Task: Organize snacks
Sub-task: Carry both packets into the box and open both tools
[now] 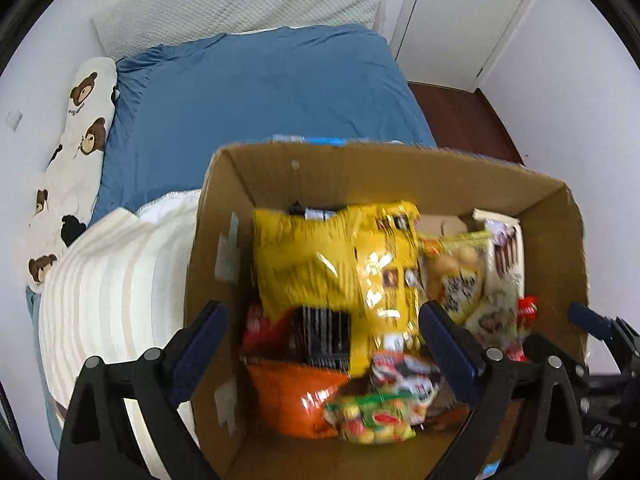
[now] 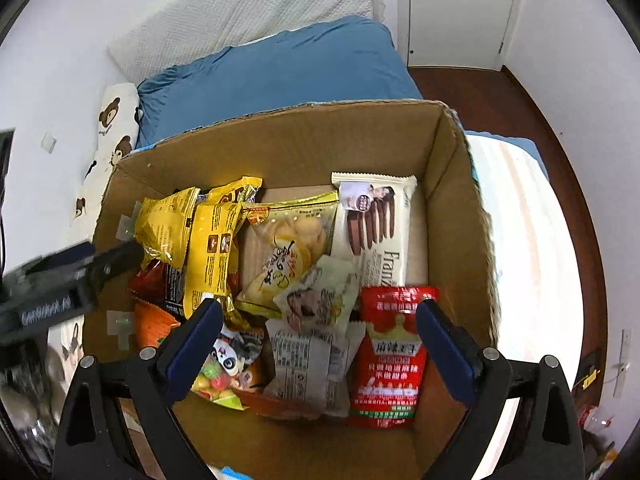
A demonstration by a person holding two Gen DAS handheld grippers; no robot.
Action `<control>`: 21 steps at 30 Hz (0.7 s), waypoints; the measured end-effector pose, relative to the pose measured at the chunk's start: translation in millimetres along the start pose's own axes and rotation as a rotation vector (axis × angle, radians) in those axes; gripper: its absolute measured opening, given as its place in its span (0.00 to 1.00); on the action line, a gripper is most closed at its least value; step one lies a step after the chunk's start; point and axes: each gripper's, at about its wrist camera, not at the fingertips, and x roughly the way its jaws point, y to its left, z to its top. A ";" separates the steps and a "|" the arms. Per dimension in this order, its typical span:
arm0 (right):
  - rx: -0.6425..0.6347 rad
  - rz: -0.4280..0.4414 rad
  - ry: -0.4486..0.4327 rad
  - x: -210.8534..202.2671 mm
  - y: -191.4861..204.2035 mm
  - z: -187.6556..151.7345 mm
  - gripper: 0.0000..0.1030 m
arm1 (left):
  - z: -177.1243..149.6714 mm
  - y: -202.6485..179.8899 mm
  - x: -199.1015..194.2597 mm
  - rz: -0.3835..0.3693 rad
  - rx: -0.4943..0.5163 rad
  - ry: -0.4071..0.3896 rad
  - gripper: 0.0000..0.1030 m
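An open cardboard box (image 1: 360, 172) (image 2: 280, 140) stands on a bed and holds several snack packs. In the left wrist view a big yellow bag (image 1: 336, 256) lies on top, with an orange bag (image 1: 288, 396) and a colourful candy bag (image 1: 372, 416) nearer me. My left gripper (image 1: 320, 308) hangs open above them, touching nothing. In the right wrist view my right gripper (image 2: 318, 305) is open over a red packet (image 2: 390, 352), a white labelled pack (image 2: 308, 364) and a white wafer pack (image 2: 376, 224). The left gripper (image 2: 80, 264) shows at the box's left wall.
Blue bedding (image 1: 260, 88) stretches behind the box. A striped white blanket (image 1: 112, 288) bulges at the box's left side, and a bear-print pillow (image 1: 80, 120) lies along the wall. A white door (image 1: 440, 20) and dark wooden floor (image 2: 540, 120) are to the right.
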 end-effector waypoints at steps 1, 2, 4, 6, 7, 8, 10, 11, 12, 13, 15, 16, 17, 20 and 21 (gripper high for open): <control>0.000 -0.001 -0.003 -2.1 0.2 -1.9 0.96 | -5.2 -1.0 -4.2 -0.001 -0.001 -0.008 0.95; 0.000 -0.005 -0.010 -6.2 -0.2 -6.0 0.96 | -11.9 -2.5 -9.5 0.001 0.001 -0.017 0.95; -0.002 -0.012 -0.022 -13.6 -0.5 -12.3 0.96 | -21.8 -4.1 -17.8 -0.003 -0.001 -0.033 0.95; -0.005 -0.023 -0.033 -21.2 -0.1 -19.1 0.96 | -32.2 -5.5 -27.8 -0.010 -0.005 -0.049 0.95; -0.009 -0.028 -0.044 -26.8 0.4 -23.7 0.96 | -36.9 -6.2 -32.9 -0.011 -0.007 -0.060 0.95; -0.012 -0.031 -0.054 -32.3 0.5 -27.9 0.96 | -41.2 -7.4 -37.8 -0.011 -0.007 -0.070 0.95; -0.013 -0.035 -0.073 -43.1 0.8 -35.6 0.96 | -50.9 -9.1 -50.7 -0.004 -0.006 -0.097 0.95; -0.013 -0.034 -0.083 -50.8 1.0 -40.7 0.96 | -56.1 -10.0 -58.3 -0.004 -0.005 -0.113 0.95; -0.012 -0.029 -0.091 -57.0 0.9 -44.9 0.96 | -61.4 -9.9 -64.6 -0.003 -0.005 -0.125 0.95; -0.010 -0.025 -0.103 -63.7 0.9 -49.4 0.96 | -65.2 -10.6 -70.5 -0.005 -0.005 -0.136 0.95; -0.010 -0.020 -0.131 -80.8 2.1 -59.9 0.96 | -76.4 -13.9 -85.7 -0.009 -0.005 -0.162 0.95; -0.013 -0.019 -0.146 -89.6 3.4 -66.0 0.96 | -81.7 -15.0 -92.7 -0.010 -0.004 -0.174 0.95; -0.015 -0.019 -0.163 -98.6 4.7 -72.1 0.96 | -88.2 -15.9 -101.2 -0.012 -0.005 -0.189 0.95; -0.020 -0.014 -0.214 -126.6 7.7 -92.3 0.96 | -107.2 -19.2 -122.8 -0.016 -0.010 -0.224 0.95; -0.022 -0.010 -0.231 -137.4 8.7 -101.1 0.96 | -113.7 -20.6 -129.7 -0.013 -0.011 -0.235 0.95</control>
